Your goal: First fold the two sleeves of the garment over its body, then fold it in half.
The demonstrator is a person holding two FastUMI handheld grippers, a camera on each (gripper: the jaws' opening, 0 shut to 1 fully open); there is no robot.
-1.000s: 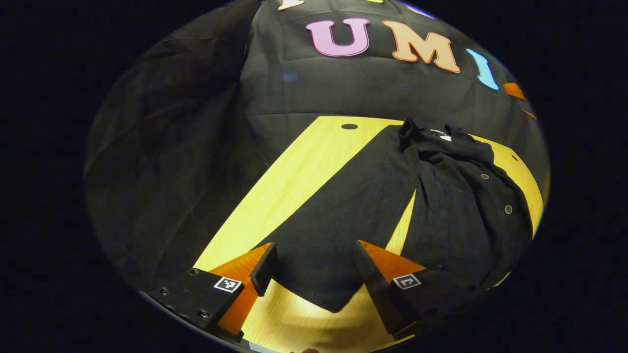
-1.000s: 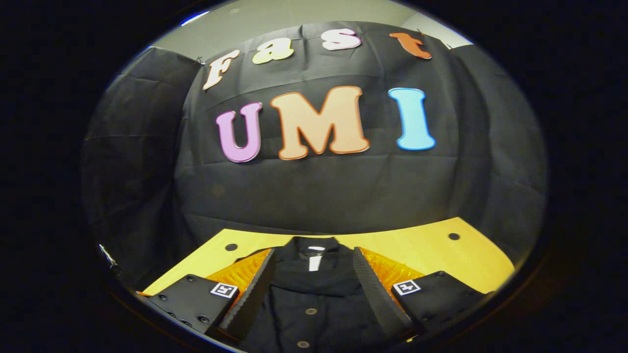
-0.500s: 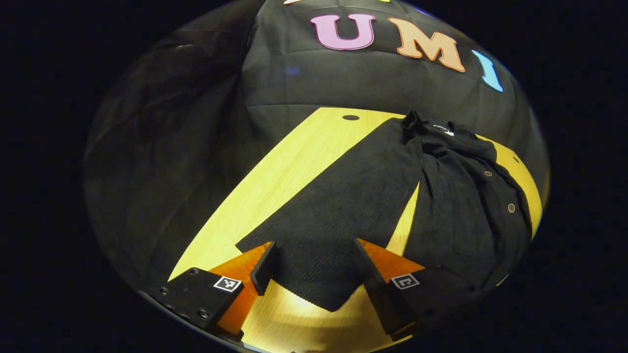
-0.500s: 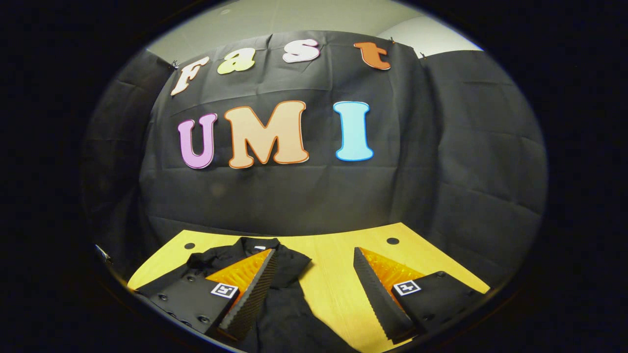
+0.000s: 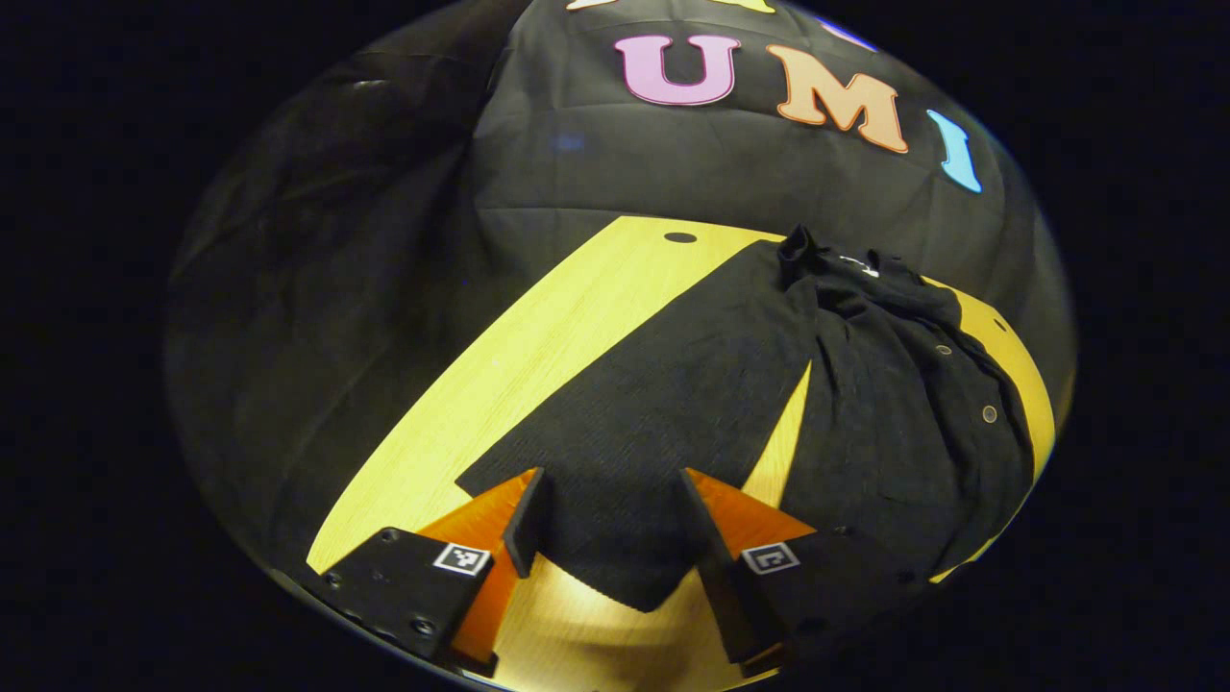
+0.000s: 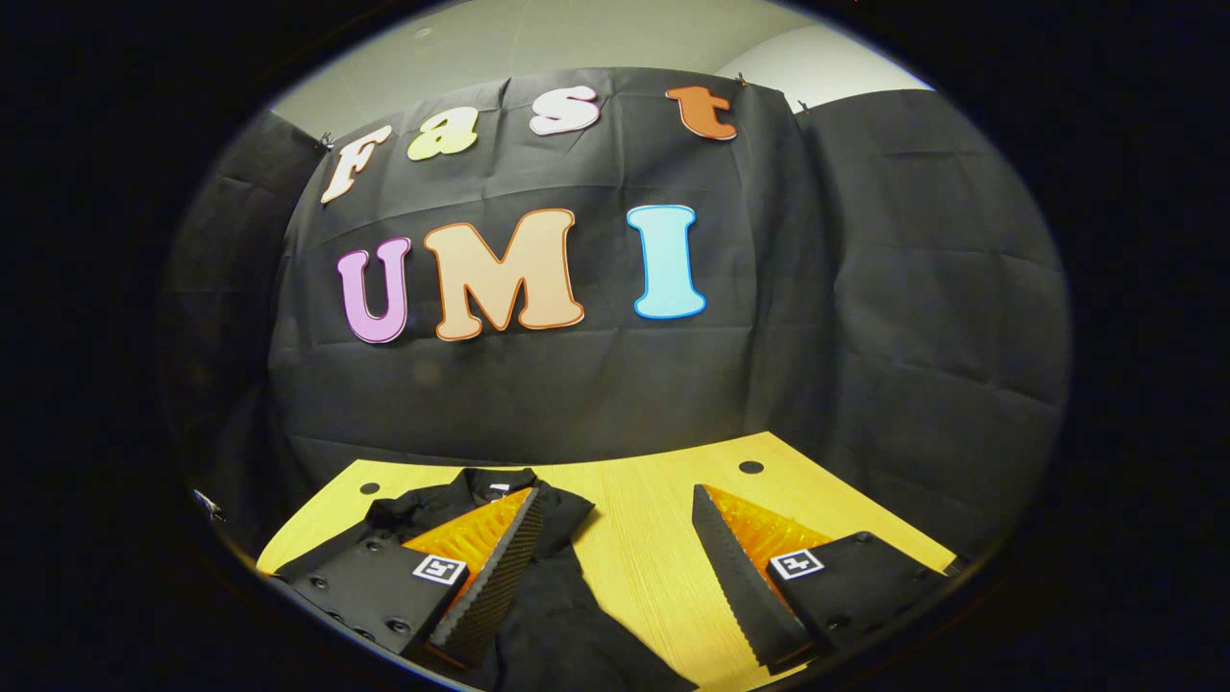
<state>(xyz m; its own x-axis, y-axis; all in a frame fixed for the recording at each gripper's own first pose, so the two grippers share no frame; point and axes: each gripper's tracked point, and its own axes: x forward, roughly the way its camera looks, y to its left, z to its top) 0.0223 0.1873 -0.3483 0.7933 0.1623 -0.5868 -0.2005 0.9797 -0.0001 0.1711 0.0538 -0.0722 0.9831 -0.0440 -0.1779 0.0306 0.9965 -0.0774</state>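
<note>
Black sleeve (image 5: 663, 423) lies between the spread left gripper (image 5: 605, 524) fingers.

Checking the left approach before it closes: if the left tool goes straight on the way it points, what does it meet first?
Most likely the black sleeve: the left tool is open, with the cuff end lying between its fingers on the wooden table. Height above the cloth is unclear.

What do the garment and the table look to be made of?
Garment: black woven cloth, matte, probably cotton-like; it drapes, creases and shows fine ribbing on the sleeve, with small round buttons. Table: light wood or wood-look laminate, smooth, with straight grain lines and a slight sheen.
</note>
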